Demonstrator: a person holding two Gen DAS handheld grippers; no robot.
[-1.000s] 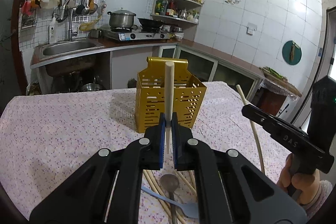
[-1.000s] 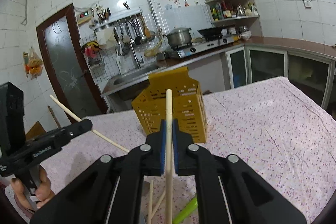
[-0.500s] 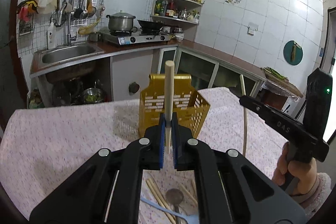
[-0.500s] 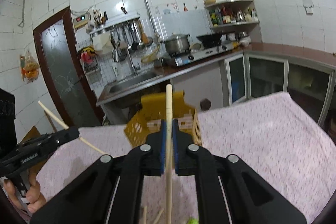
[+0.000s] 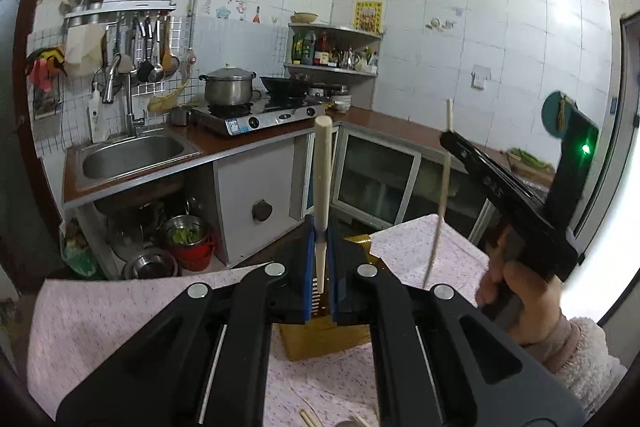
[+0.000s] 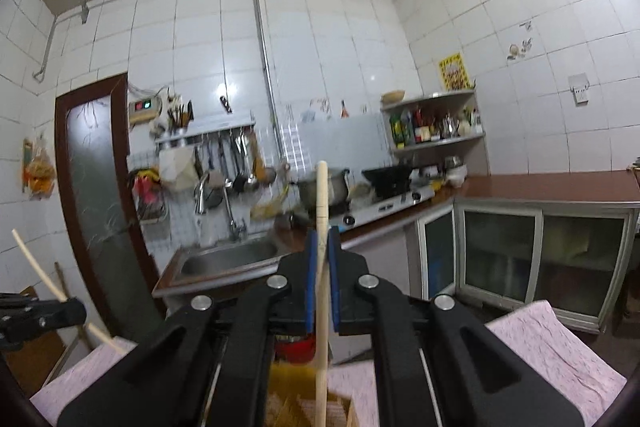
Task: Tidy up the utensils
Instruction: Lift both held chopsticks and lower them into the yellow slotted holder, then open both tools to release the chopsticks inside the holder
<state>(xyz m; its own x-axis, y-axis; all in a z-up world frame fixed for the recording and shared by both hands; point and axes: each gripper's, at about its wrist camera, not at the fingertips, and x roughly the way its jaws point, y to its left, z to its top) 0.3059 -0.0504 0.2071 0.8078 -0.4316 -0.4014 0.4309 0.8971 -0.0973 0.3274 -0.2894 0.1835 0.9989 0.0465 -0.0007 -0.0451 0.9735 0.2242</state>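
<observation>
My left gripper (image 5: 321, 247) is shut on a pale wooden chopstick (image 5: 322, 171) that stands upright between the blue pads. The yellow perforated utensil holder (image 5: 320, 339) sits on the table right below it, mostly hidden by the gripper. My right gripper (image 6: 321, 259) is shut on a second wooden chopstick (image 6: 321, 211), also upright, above the holder (image 6: 304, 407). In the left wrist view the right gripper (image 5: 452, 143) shows at the right with its chopstick (image 5: 440, 211) hanging down beside the holder. The left gripper (image 6: 76, 311) shows at the left edge of the right wrist view.
The table has a pink flowered cloth (image 5: 120, 315). Loose chopsticks (image 5: 310, 417) lie on it near the bottom edge. Behind are a sink (image 5: 132, 155), a stove with a pot (image 5: 228, 87), glass-door cabinets (image 5: 376, 183) and pots on the floor (image 5: 184, 243).
Both grippers have risen and come in over the yellow holder, which has dropped low in both views. Both chopsticks have turned more upright. The grips have not changed.
</observation>
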